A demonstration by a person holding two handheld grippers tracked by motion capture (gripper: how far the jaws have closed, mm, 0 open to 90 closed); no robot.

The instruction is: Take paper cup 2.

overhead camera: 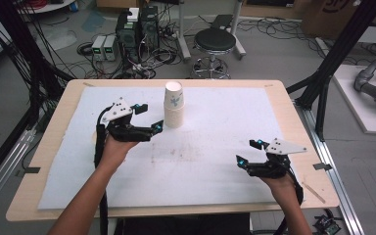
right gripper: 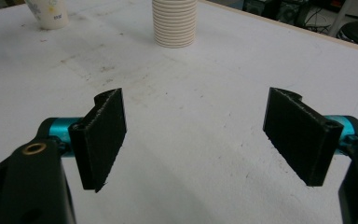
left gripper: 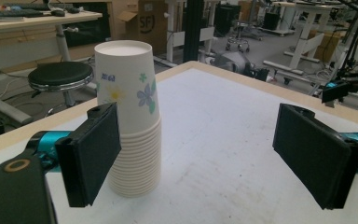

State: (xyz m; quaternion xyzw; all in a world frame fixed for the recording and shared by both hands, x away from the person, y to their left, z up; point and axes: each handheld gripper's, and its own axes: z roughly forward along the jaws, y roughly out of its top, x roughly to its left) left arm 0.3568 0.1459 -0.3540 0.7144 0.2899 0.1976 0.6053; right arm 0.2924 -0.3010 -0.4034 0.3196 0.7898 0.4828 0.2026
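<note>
A stack of paper cups (overhead camera: 174, 106) stands upright, mouths down, on the white tabletop (overhead camera: 215, 147) toward its far edge. The cups are off-white; the top one carries blue and yellow flower prints.

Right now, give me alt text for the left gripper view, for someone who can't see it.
A stack of paper cups stands upside down on a white table, flowers printed on the top cup. The left gripper faces it with its black fingers open; the left one is just in front of the stack.
</note>
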